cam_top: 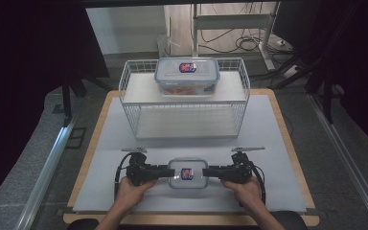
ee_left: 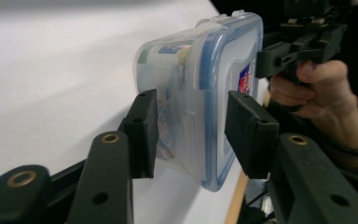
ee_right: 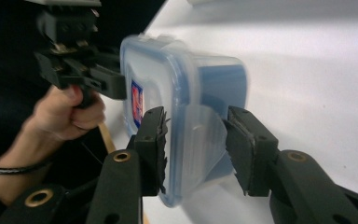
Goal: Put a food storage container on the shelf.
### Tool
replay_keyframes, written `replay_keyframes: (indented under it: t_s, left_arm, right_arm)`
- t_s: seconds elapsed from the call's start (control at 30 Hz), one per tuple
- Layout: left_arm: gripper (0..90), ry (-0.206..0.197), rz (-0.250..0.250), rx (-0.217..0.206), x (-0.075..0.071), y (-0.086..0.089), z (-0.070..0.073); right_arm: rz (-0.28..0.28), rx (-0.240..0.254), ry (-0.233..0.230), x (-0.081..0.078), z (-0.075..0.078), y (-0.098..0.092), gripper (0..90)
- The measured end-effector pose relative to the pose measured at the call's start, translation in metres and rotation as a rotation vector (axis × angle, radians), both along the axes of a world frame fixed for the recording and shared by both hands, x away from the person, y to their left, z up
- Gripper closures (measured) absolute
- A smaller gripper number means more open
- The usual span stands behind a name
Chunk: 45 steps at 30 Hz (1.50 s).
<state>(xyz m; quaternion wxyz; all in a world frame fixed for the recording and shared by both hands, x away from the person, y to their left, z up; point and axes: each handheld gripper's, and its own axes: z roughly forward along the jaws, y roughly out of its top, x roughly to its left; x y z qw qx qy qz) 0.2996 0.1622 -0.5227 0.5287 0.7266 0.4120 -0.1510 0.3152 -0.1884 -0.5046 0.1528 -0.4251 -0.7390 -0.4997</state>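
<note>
White table [cam_top: 268, 143]: both hands [cam_top: 132, 189] level, flanking container [cam_top: 188, 173].

We see a wooden-edged surface [cam_top: 287, 139] covered by a white mat [cam_top: 268, 158]; on the mat stand a white wire basket [cam_top: 136, 120] and, nearer us, a small lidded container [cam_top: 188, 173].

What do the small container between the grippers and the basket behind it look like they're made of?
The small container looks like clear, glossy plastic: its contents show through the walls, and the translucent lid has a blue seal line and side flaps. The basket looks like white-coated metal wire, going by its thin open grid; the coating type is unclear. The black fingers appear matte, perhaps rubbery.
</note>
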Motion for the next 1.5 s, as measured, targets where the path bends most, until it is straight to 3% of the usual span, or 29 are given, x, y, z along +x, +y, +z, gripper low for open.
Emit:
replay_keyframes:
  t_s: [0.13, 0.2, 0.33, 0.53, 0.87, 1.5]
  left_arm:
    - [55.4, -0.019, -0.007, 0.002, 0.002, -0.001, 0.005]
    - [55.6, -0.027, -0.008, 0.001, 0.003, -0.001, 0.009]
    - [57.9, -0.041, -0.020, -0.039, 0.006, 0.002, 0.017]
    - [57.9, -0.068, -0.025, -0.023, 0.010, 0.005, 0.031]
    - [57.7, -0.094, -0.012, -0.013, 0.019, 0.007, 0.053]
    - [57.7, -0.137, 0.025, -0.014, 0.042, 0.011, 0.110]
  right_arm:
    - [0.003, -0.025, -0.035, -0.001, 0.008, 0.000, 58.7]
    - [0.004, -0.020, -0.037, 0.001, 0.011, -0.001, 58.7]
    - [0.006, 0.011, -0.032, 0.004, 0.018, -0.004, 58.6]
    - [0.018, 0.009, -0.065, 0.008, 0.032, -0.001, 58.7]
    - [0.025, 0.010, -0.078, 0.022, 0.053, 0.002, 58.6]
    - [0.017, 0.050, -0.138, 0.051, 0.104, 0.006, 58.5]
